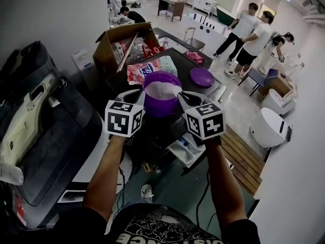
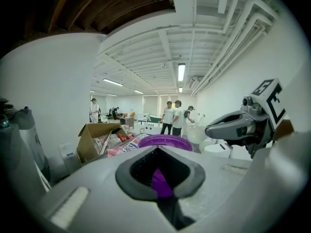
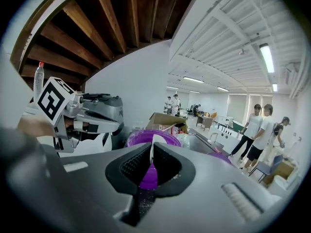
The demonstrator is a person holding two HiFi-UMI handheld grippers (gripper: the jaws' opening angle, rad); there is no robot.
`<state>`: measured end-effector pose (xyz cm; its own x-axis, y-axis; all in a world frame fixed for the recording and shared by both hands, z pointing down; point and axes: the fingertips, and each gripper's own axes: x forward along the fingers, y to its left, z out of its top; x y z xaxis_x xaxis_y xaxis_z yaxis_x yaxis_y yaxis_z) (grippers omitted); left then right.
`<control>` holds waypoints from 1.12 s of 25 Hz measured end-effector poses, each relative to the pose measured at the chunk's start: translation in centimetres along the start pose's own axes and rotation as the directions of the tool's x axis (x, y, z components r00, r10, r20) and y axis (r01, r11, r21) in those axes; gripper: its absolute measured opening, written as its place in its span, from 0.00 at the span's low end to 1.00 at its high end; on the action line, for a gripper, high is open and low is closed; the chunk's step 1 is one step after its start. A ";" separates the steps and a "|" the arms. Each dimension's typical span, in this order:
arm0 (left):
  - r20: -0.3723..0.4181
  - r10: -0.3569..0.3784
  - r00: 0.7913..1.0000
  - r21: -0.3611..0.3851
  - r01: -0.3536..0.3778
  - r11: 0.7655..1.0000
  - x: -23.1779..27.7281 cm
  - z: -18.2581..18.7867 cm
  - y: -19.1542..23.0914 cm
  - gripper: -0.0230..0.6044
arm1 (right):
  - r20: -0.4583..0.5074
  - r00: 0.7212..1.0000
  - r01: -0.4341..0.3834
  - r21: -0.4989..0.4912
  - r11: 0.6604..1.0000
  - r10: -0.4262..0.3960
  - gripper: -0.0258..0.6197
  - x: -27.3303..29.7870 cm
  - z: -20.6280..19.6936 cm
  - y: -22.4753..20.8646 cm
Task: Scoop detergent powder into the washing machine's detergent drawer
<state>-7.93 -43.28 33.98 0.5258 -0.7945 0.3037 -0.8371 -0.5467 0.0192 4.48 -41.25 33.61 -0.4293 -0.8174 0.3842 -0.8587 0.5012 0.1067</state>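
Note:
A purple tub [image 1: 161,96] holding white detergent powder [image 1: 160,89] is held up between both grippers over the dark washing machine top. My left gripper [image 1: 140,93] is shut on the tub's left rim; purple shows between its jaws in the left gripper view. My right gripper [image 1: 180,95] is at the tub's right rim, shut on the thin white handle of a scoop [image 3: 152,148]. The scoop's bowl is hidden. The tub's purple lid [image 1: 201,77] lies behind to the right. The white detergent drawer [image 1: 186,149] stands pulled out below the right gripper.
An open cardboard box [image 1: 121,46] and pink-and-blue detergent bags [image 1: 151,68] sit behind the tub. A large black machine [image 1: 40,131] fills the left. Wooden decking [image 1: 244,157] and a white basin [image 1: 267,128] lie right. Several people [image 1: 251,32] stand at the back.

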 end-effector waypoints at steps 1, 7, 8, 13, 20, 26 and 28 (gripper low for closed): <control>0.000 -0.001 1.000 0.004 0.001 1.000 0.2 0.2 0.2 0.04 | -0.016 1.000 -0.003 -0.021 1.000 0.003 0.10 0.4 0.1 -0.1; 0.002 -0.011 1.000 0.029 0.011 1.000 1.3 1.3 0.8 0.04 | -0.127 0.992 -0.045 -0.141 0.989 0.027 0.10 3.0 0.5 -0.7; 0.003 -0.014 1.000 0.032 0.014 0.999 1.5 1.4 0.8 0.04 | -0.145 0.989 -0.054 -0.160 0.986 0.031 0.10 3.5 0.5 -0.7; 0.009 -0.034 0.999 0.036 0.034 0.999 2.5 1.8 1.2 0.04 | -0.243 0.969 -0.108 -0.295 0.949 0.035 0.10 5.8 0.2 -0.5; 0.020 -0.053 0.998 0.033 0.052 0.998 3.8 2.4 2.0 0.04 | -0.342 0.939 -0.187 -0.422 0.887 0.035 0.09 8.8 -0.2 -0.2; 0.015 -0.063 0.998 0.025 0.063 0.998 4.7 2.2 2.9 0.04 | -0.408 0.913 -0.223 -0.495 0.840 0.003 0.09 10.8 -0.6 -0.7; 0.014 -0.066 0.998 0.021 0.066 0.998 4.9 2.1 3.1 0.04 | -0.436 0.900 -0.241 -0.529 0.814 -0.017 0.09 11.3 -0.9 -0.7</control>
<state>-7.62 -49.44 33.51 0.5824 -0.7600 0.2885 -0.7971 -0.6036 0.0190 0.49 -50.61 38.75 -0.2491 -0.6201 0.7439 -0.4472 0.7550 0.4796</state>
